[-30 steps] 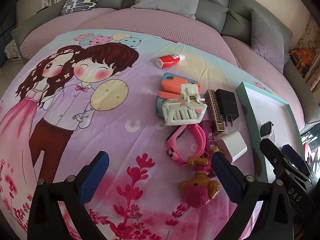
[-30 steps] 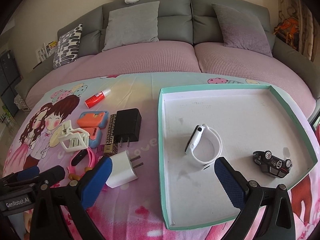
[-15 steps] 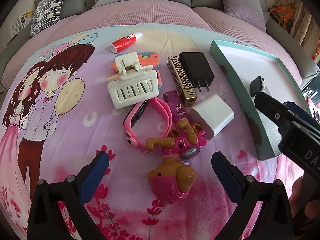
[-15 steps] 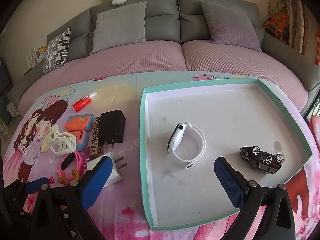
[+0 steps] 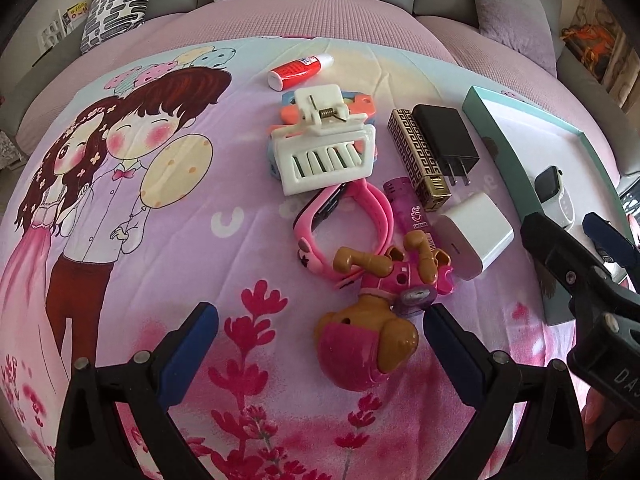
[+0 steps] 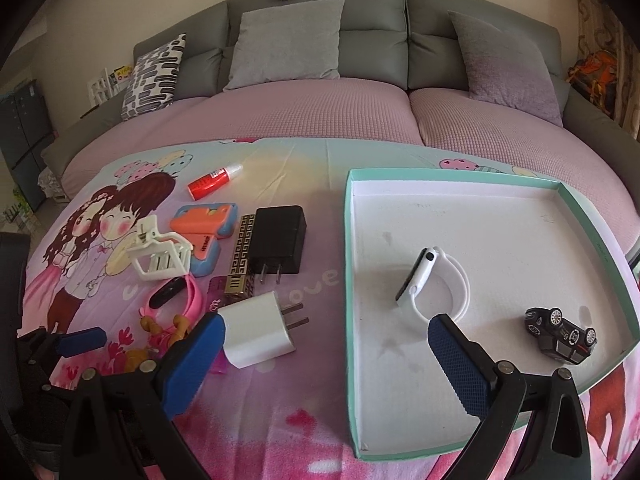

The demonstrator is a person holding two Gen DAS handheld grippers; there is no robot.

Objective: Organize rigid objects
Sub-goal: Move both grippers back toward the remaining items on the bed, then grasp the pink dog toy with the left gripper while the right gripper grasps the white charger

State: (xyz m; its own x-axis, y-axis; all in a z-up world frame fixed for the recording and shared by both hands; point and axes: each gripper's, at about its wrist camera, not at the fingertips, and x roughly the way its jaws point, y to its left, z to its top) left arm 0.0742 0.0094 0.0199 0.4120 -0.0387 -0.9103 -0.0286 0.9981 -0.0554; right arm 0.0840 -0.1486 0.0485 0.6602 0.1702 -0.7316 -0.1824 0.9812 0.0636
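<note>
The left gripper (image 5: pixel 320 320), jaws wide, is closing in on the brown-and-pink plastic dog toy (image 5: pixel 370 330); the right gripper (image 6: pixel 326 330) is hovering wide at the teal-rimmed cardboard tray (image 6: pixel 350 264).

- Left hand-held gripper (image 5: pixel 320 318): black plastic frame, blue textured pads (image 5: pixel 188 340), silver screws.
- Right hand-held gripper (image 6: pixel 324 330): same build; white "DA" lettering shows in the left wrist view.

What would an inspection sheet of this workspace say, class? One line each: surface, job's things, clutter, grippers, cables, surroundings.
Surface: cartoon-print blanket.
Job's things: teal tray holds white watch and toy car; outside it lie white charger, black charger, pink watch, dog toy, hair claw.
Clutter: glue bottle.
Grippers: left gripper open above dog toy; right gripper open, empty.
Cables: nothing seen.
Surroundings: grey sofa, cushions.
</note>
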